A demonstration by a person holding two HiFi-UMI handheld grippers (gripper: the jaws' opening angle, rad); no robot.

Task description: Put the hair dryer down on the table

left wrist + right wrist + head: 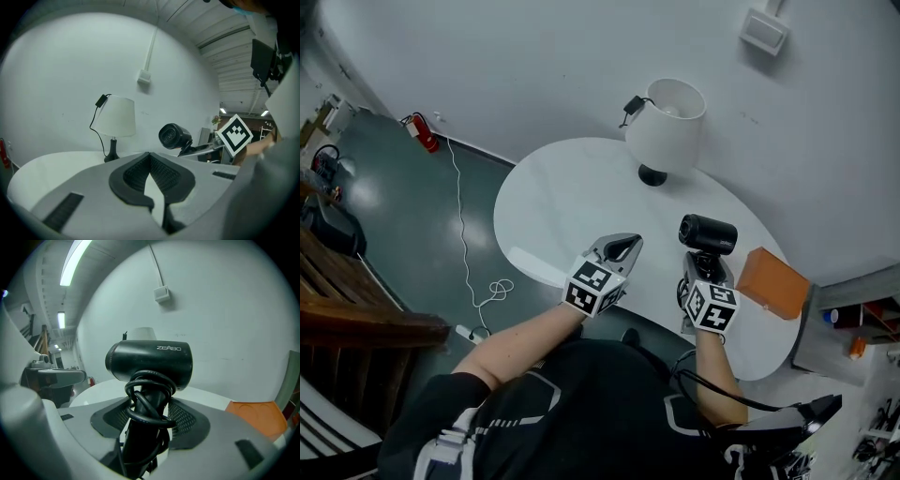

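Observation:
A black hair dryer with its cord wound round the handle stands upright above the white oval table, barrel lying level. My right gripper is shut on its handle; in the right gripper view the hair dryer rises between the dark pads and fills the middle. My left gripper hovers to the left of it over the table's near edge, its jaws shut with nothing in them. From the left gripper view the hair dryer shows beyond the closed tips of the left gripper.
A white table lamp stands at the table's far side, its black cord hanging beside it. An orange box lies at the table's right end. A white cable trails over the dark floor on the left. A wall rises close behind the table.

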